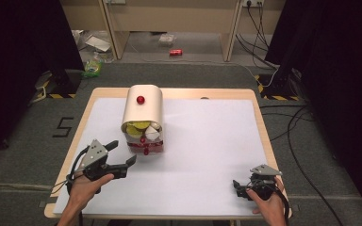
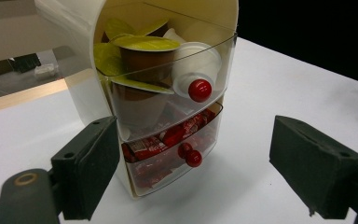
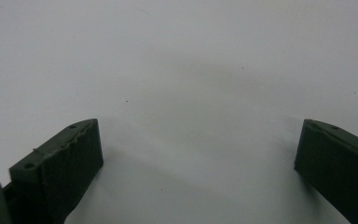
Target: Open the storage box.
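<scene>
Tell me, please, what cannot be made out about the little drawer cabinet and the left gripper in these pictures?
- Cabinet back: hidden by its own cream shell, all views.
- Red packets print: blurred behind the clear drawer front, left gripper view.
- Left gripper: the jaws stand open, apart from the cabinet.

drawer unit (image 1: 143,113): table (image 1: 207,141) rear-left | left gripper (image 1: 122,157) just before it | right gripper (image 1: 238,186) far right

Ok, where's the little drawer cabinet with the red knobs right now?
In the high view, the drawer cabinet stands left of the table's centre, just ahead of the open left gripper.
</scene>
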The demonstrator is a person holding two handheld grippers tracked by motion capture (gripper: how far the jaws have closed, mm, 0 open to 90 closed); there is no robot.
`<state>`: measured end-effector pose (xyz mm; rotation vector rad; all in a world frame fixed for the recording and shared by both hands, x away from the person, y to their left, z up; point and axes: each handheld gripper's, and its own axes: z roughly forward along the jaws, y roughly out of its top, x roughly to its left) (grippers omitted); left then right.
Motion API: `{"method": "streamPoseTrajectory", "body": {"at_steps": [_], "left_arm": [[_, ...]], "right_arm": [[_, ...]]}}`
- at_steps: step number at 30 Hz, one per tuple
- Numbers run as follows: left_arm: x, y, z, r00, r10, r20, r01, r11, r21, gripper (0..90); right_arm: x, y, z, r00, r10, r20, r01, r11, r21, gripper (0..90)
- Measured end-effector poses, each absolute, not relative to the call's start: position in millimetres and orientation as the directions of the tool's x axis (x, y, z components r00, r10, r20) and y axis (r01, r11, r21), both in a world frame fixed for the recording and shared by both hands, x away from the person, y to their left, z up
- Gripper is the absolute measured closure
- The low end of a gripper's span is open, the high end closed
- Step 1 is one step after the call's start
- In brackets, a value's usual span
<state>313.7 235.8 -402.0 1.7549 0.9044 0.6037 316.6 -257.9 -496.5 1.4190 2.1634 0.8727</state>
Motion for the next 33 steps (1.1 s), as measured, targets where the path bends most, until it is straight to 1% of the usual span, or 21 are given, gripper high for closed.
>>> {"method": "streamPoseTrajectory", "body": {"at_steps": [14,21,33], "left_arm": [[315.8,223.4,-389.0,0.610,0.792,0.006,0.256,-0.204,0.945,15.8],[320.5,217.3,-383.8,0.617,0.786,0.026,0.241,-0.221,0.945,15.8],[330.7,210.3,-379.4,0.624,0.781,0.035,0.227,-0.224,0.948,15.5]], "right_arm": [[316.8,-257.9,-496.5,-0.399,0.917,0.003,0.662,0.286,0.692,1.0],[316.9,-257.9,-496.6,-0.400,0.917,0.003,0.662,0.287,0.693,0.8],[317.0,-257.9,-496.6,-0.400,0.916,0.003,0.662,0.287,0.692,0.8]]}}
